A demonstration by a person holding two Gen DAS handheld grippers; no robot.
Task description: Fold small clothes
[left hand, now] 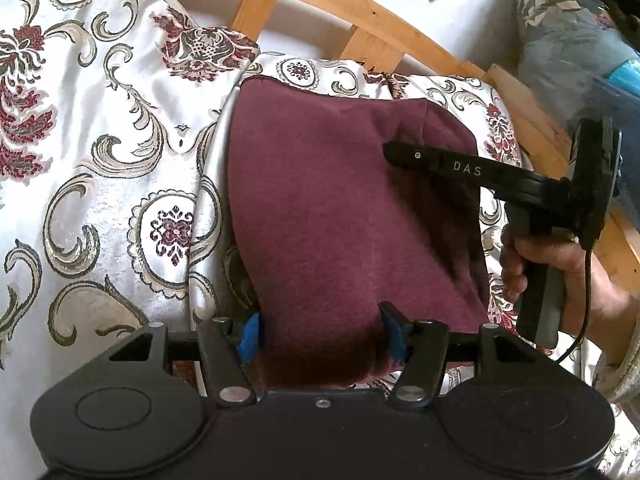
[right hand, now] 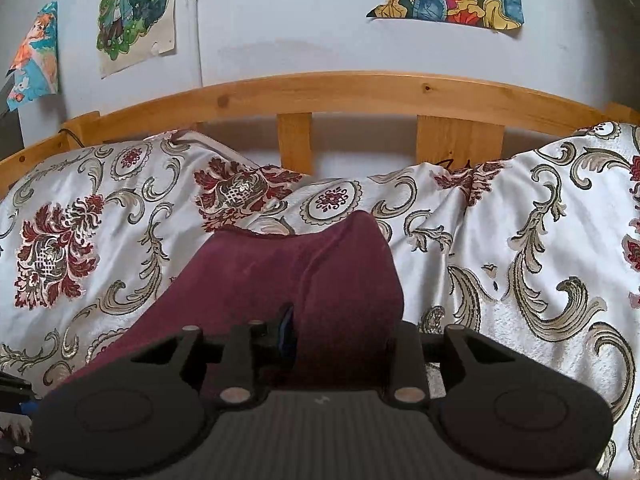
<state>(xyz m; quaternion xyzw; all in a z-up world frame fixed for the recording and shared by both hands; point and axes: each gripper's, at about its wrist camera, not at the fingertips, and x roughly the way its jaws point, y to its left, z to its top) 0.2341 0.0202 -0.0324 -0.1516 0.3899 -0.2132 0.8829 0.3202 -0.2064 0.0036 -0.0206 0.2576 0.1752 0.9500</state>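
Note:
A maroon cloth [left hand: 328,200] lies on the patterned bedspread [left hand: 100,160]. Its near end is gathered between the blue pads of my left gripper [left hand: 322,338], which is shut on it. My right gripper [left hand: 390,152] reaches in from the right, held by a hand [left hand: 540,256], with its tips on the cloth's far right part. In the right wrist view a raised fold of the cloth [right hand: 280,272] sits between the fingers of the right gripper [right hand: 344,332]. Those jaws stand apart, and the left blue pad shows bare beside the fold.
A wooden bed rail with slats [right hand: 360,92] runs behind the bedspread [right hand: 520,240], against a white wall with drawings [right hand: 136,12]. The bedspread bunches up along the rail. A clear plastic bag [left hand: 568,40] lies at the far right past the rail [left hand: 360,12].

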